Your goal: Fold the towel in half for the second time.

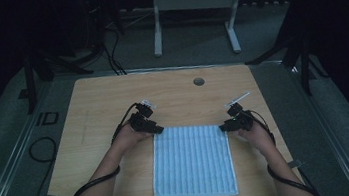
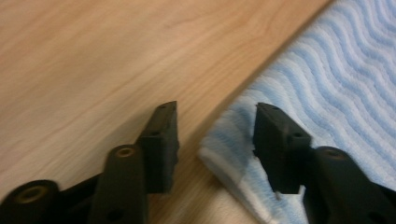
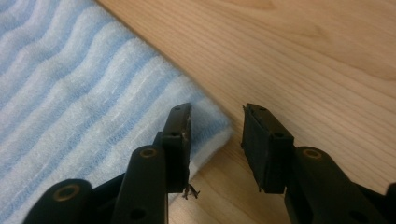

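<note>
A: Lying flat on the light wooden worktop (image 1: 112,100) is a pale blue and white striped terry towel (image 1: 192,160), spread out as a rectangle toward the near edge. How are the two tools placed?

B: The left tool (image 1: 157,129) is seen at the towel's far left corner, and the right tool (image 1: 224,127) at its far right corner. Each is held in a hand, with a black cable trailed back along the forearm.

A: What is shown of the left tool's state?

B: In the left gripper view its jaws are spread, with the towel corner (image 2: 233,154) seen between them; one jaw is over bare wood, the other over the cloth. Nothing is pinched.

A: And the right tool?

B: Its jaws are likewise parted in the right gripper view. The towel corner (image 3: 210,123) is seen between them, one jaw over the cloth, the other over the wood.
</note>
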`<state>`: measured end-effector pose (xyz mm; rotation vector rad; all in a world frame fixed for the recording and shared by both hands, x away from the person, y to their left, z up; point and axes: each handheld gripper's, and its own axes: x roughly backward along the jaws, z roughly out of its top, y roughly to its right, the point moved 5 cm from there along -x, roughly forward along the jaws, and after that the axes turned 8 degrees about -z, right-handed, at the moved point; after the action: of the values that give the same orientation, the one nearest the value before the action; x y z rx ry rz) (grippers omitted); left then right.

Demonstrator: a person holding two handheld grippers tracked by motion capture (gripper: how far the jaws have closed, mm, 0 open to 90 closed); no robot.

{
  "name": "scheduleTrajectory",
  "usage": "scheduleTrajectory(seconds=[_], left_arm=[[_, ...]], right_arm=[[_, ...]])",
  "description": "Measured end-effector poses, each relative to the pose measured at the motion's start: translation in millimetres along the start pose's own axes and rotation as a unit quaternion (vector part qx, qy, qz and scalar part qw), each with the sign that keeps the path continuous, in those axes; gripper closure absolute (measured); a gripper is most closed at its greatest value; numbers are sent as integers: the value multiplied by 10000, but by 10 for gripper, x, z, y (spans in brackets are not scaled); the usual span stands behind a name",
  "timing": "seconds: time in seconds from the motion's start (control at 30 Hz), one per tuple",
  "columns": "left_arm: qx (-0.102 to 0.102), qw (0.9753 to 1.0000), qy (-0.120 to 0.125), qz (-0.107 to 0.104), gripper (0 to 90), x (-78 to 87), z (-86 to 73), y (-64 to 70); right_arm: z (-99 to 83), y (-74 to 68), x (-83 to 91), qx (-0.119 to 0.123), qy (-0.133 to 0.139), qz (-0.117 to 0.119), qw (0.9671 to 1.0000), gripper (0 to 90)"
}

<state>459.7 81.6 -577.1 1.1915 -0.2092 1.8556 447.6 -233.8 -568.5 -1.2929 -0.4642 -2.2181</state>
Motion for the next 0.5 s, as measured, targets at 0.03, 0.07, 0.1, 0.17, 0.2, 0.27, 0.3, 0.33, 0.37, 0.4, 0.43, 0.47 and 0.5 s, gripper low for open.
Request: scheduleTrajectory(seconds=[0.03,0.07,0.1,0.17,0.2,0.27,0.3,0.33,0.37,0.4,0.43,0.47,0.5], left_arm=[[-15,10000,-11,-8,569,-5,2,7],[6,10000,-29,-35,616,-7,3,8],[37,10000,-37,-64,656,-9,4,8],[80,9999,15,-112,755,-7,8,3],[143,9997,65,-201,819,-1,15,0],[177,9996,141,-162,855,17,33,-14],[177,9996,141,-162,861,17,33,-14],[200,9995,200,-105,861,48,59,-28],[192,9996,210,-79,865,62,71,-32],[174,9995,269,-51,865,86,92,-30],[185,9993,321,-25,865,113,115,-33],[196,9992,355,1,866,134,133,-35],[173,9991,391,18,868,169,163,-35]], right_arm=[[-2,-7,-13,25,-33,16,10000,644],[-7,-16,-27,47,-64,30,10000,672],[-9,-23,-41,68,-85,65,9999,691],[-3,-29,-44,71,-103,123,9998,784],[3,-35,-42,109,-113,163,9997,823],[30,-34,-29,189,-62,5,9998,858],[30,-34,-29,189,-62,5,9998,858],[50,-25,-21,195,-35,-49,9998,861],[96,1,-5,111,30,-69,9999,870],[117,14,-1,82,51,-67,9999,871],[144,26,8,52,59,-70,9999,871],[175,37,17,56,75,-96,9999,871],[199,44,24,66,87,-114,9999,871]])
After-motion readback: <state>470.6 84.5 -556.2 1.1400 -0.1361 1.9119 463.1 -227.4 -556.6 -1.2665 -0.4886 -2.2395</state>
